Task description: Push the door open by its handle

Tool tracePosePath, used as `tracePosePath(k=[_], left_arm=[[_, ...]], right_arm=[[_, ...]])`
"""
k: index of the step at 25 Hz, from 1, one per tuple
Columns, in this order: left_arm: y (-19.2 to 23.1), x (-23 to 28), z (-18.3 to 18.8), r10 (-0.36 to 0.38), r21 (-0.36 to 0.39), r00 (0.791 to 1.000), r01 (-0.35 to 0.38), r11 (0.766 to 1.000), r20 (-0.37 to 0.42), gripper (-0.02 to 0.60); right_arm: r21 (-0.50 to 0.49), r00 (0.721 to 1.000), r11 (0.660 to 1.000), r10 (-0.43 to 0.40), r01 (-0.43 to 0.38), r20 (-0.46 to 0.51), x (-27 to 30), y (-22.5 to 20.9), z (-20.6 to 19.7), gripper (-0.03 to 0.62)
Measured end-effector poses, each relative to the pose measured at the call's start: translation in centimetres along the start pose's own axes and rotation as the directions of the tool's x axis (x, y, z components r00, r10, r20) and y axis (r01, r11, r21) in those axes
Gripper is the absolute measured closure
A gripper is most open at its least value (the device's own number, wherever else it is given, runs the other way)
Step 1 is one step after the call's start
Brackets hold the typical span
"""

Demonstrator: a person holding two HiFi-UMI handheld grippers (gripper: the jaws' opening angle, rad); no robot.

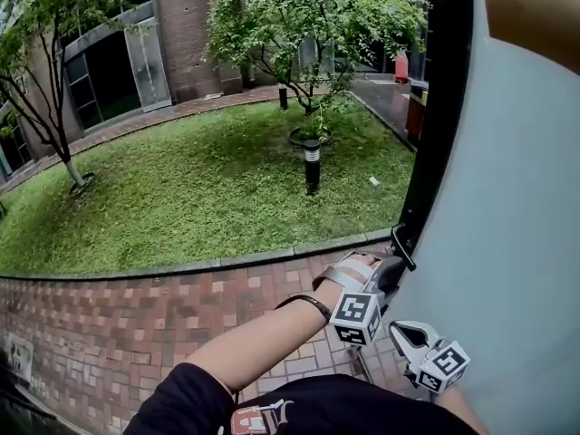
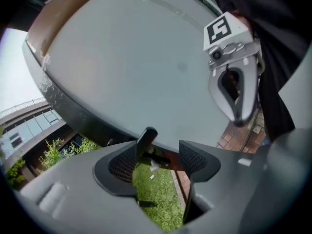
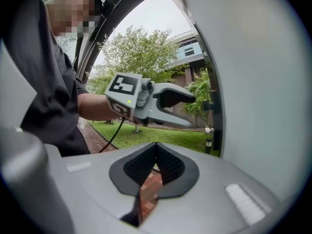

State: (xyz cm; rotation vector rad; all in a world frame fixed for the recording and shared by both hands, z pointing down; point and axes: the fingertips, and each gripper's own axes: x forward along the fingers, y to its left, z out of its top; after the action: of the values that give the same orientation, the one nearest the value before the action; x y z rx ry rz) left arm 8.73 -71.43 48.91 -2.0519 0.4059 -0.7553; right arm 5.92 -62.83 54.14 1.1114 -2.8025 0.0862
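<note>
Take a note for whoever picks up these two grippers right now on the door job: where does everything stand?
Left gripper: jaws open. The black door handle stands between them, close against one pad, not clamped.
Right gripper: jaws shut, empty, held low beside the grey door, away from the handle.
Done: the door stands open; lawn and brick path show past its edge.
Left: whether it is fully open can't be told. If more swing is wanted, probably keep pressing on the handle with the left gripper, then draw it clear.
</note>
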Motion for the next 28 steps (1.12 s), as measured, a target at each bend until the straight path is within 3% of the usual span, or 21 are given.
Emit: tracePosePath(k=[2, 4, 5, 6, 8, 10, 12, 14, 15, 16, 17, 18, 21, 28], left_arm=[[-1.6, -3.5, -2.6, -0.014, -0.102, 1.000, 0.016, 0.995, 0.017, 0.318], [-3.0, -7.9, -7.4, 0.004, -0.262, 1.000, 0.001, 0.965, 0.017, 0.342], [-3.5, -10.5, -10.5, 0.028, -0.364, 1.000, -0.024, 0.931, 0.005, 0.379], [-4.0, -13.4, -13.8, 0.053, -0.475, 0.998, -0.057, 0.878, -0.021, 0.432], [-5.6, -19.2, -19.9, 0.082, -0.674, 0.991, -0.129, 0.728, -0.102, 0.499], [-7.6, -24.4, -24.8, 0.110, -0.800, 0.977, -0.212, 0.561, -0.181, 0.560], [-9.3, -29.0, -28.0, 0.183, -0.884, 0.953, -0.292, 0.365, -0.239, 0.580], [-10.5, -33.0, -30.2, 0.294, -0.930, 0.911, -0.340, 0.140, -0.289, 0.580], [-11.0, -34.6, -31.0, 0.342, -0.937, 0.886, -0.348, 0.042, -0.313, 0.580], [-11.6, -35.9, -31.5, 0.374, -0.936, 0.865, -0.350, -0.027, -0.334, 0.580], [-12.0, -36.7, -31.9, 0.390, -0.933, 0.852, -0.353, -0.063, -0.349, 0.580], [-12.4, -37.1, -32.0, 0.390, -0.931, 0.849, -0.359, -0.069, -0.356, 0.580], [-12.3, -37.3, -32.0, 0.375, -0.929, 0.859, -0.369, -0.023, -0.350, 0.580], [-11.3, -37.4, -31.6, 0.398, -0.945, 0.864, -0.327, -0.020, -0.307, 0.580]], right_arm=[[0.015, 1.000, 1.000, -0.002, 0.002, 0.000, 0.9, 0.1, -0.1, 0.594], [0.027, 1.000, 1.000, 0.006, -0.006, 0.010, 2.2, 0.7, 0.0, 0.594], [0.030, 1.000, 1.000, 0.009, -0.010, 0.018, 3.1, 1.0, 0.3, 0.594], [0.031, 1.000, 0.999, 0.013, -0.013, 0.023, 4.1, 1.2, 0.6, 0.594], [0.026, 0.999, 0.999, 0.027, -0.027, 0.024, 6.1, 1.5, 1.3, 0.594], [0.017, 0.999, 0.999, 0.048, -0.049, 0.017, 7.9, 1.7, 1.8, 0.594], [0.010, 0.998, 0.998, 0.068, -0.069, 0.008, 9.4, 1.6, 2.0, 0.594], [0.016, 0.997, 0.996, 0.084, -0.084, 0.003, 10.6, 1.4, 2.1, 0.594], [0.023, 0.996, 0.996, 0.090, -0.090, 0.003, 11.2, 1.2, 2.2, 0.594], [0.032, 0.995, 0.995, 0.097, -0.098, 0.007, 11.7, 1.1, 2.4, 0.594], [0.038, 0.994, 0.994, 0.105, -0.106, 0.013, 12.3, 1.1, 2.7, 0.594], [0.037, 0.993, 0.993, 0.113, -0.114, 0.018, 12.7, 1.1, 3.0, 0.594], [0.019, 0.991, 0.991, 0.135, -0.135, 0.020, 13.9, 1.6, 3.8, 0.594], [-0.003, 0.991, 0.991, 0.135, -0.135, 0.009, 14.6, 2.2, 4.4, 0.594]])
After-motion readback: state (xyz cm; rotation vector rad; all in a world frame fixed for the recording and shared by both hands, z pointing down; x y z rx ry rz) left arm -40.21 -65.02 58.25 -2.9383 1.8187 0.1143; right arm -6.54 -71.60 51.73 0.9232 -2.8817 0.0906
